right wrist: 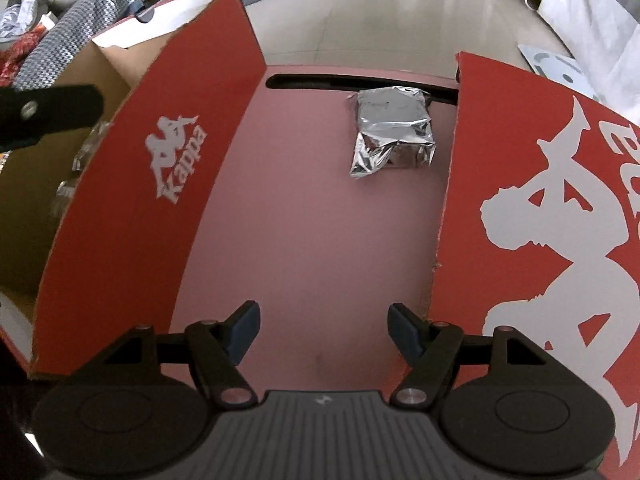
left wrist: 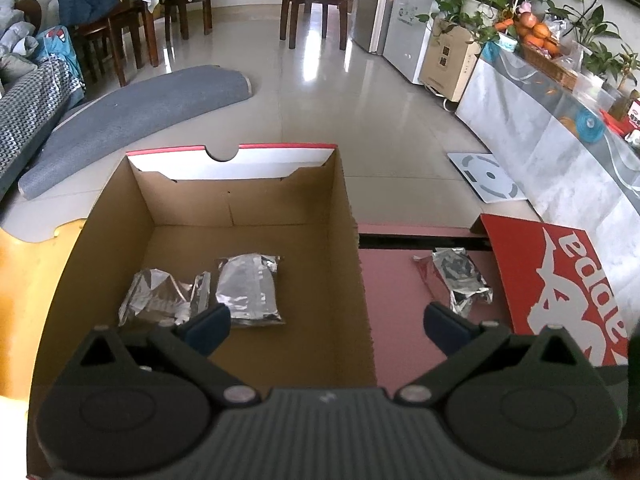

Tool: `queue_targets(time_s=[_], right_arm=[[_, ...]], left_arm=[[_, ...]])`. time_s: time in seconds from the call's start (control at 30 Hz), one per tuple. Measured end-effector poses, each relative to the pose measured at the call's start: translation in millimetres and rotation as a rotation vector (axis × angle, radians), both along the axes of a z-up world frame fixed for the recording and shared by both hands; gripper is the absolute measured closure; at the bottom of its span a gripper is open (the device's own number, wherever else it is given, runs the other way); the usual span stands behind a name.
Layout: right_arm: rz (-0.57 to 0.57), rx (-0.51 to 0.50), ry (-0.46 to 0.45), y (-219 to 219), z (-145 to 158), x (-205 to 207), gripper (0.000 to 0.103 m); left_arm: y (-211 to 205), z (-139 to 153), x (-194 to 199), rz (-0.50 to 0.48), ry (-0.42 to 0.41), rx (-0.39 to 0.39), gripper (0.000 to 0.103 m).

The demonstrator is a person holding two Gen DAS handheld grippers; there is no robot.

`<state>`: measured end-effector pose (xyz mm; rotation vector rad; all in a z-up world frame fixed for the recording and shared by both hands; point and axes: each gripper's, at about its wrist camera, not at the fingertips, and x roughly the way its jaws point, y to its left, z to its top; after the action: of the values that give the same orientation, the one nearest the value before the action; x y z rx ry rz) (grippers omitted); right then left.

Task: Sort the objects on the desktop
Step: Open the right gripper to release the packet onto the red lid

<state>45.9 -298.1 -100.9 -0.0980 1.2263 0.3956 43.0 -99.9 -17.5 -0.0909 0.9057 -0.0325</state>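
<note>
Right wrist view shows our empty right gripper (right wrist: 324, 330) parted, crinkled foil packet (right wrist: 392, 130) ahead on the smooth pink worktop (right wrist: 304, 220), our left gripper (left wrist: 326, 326) spread empty.

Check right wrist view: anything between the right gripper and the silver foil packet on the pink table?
Nothing: bare pink table separates right gripper from crumpled silver foil packet.

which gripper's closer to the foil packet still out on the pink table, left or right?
Right, probably. The right gripper hangs over the pink table, jaws open, the foil packet straight ahead. The left gripper hangs over the open box, the packet off to its side.
</note>
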Motion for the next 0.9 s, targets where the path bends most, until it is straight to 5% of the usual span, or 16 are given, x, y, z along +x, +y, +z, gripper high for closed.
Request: queue_targets(time_s=[0.9], right_arm=[[-0.009, -0.042, 0.032, -9, -2, -19, 0.034]], left_arm=[[-1, -3, -2, -0.001, 0.011, 0.024, 0.000]])
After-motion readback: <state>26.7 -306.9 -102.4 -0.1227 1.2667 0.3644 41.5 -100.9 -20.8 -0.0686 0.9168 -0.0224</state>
